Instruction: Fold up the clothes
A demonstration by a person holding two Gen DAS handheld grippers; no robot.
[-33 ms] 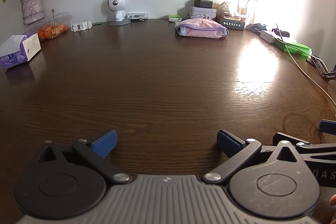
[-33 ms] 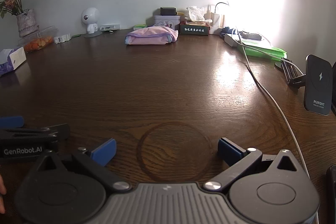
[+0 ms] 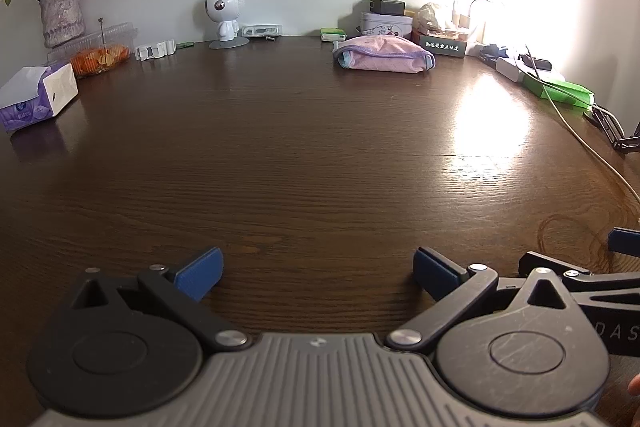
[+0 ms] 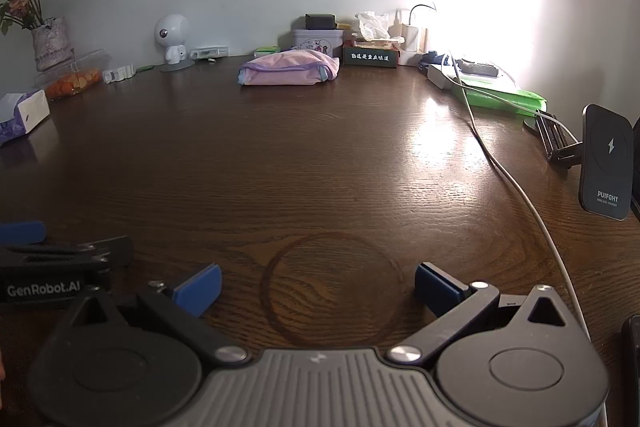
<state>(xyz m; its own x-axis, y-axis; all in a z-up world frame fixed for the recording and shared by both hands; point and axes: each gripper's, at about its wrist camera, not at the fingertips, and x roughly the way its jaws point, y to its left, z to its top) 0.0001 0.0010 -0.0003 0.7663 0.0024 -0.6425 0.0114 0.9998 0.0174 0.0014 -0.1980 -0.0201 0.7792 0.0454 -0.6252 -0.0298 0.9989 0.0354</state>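
A folded pink garment with purple trim [image 3: 384, 59] lies at the far side of the dark wooden table [image 3: 300, 155]; it also shows in the right wrist view [image 4: 290, 69]. My left gripper [image 3: 318, 275] is open and empty, low over the near edge of the table. My right gripper [image 4: 318, 285] is open and empty, beside it to the right, over a ring mark in the wood. Both are far from the garment. The right gripper's finger shows at the left view's right edge [image 3: 624, 243], and the left gripper's body at the right view's left edge [image 4: 52, 271].
Along the back wall stand a vase of flowers [image 3: 60, 15], a tissue box [image 3: 36, 97], a white robot figure [image 3: 224, 15], a tin [image 3: 386, 23] and a dark box [image 3: 440, 45]. A white cable [image 4: 516, 187], a green tray [image 4: 500, 97] and a phone charger stand [image 4: 606, 167] are at the right.
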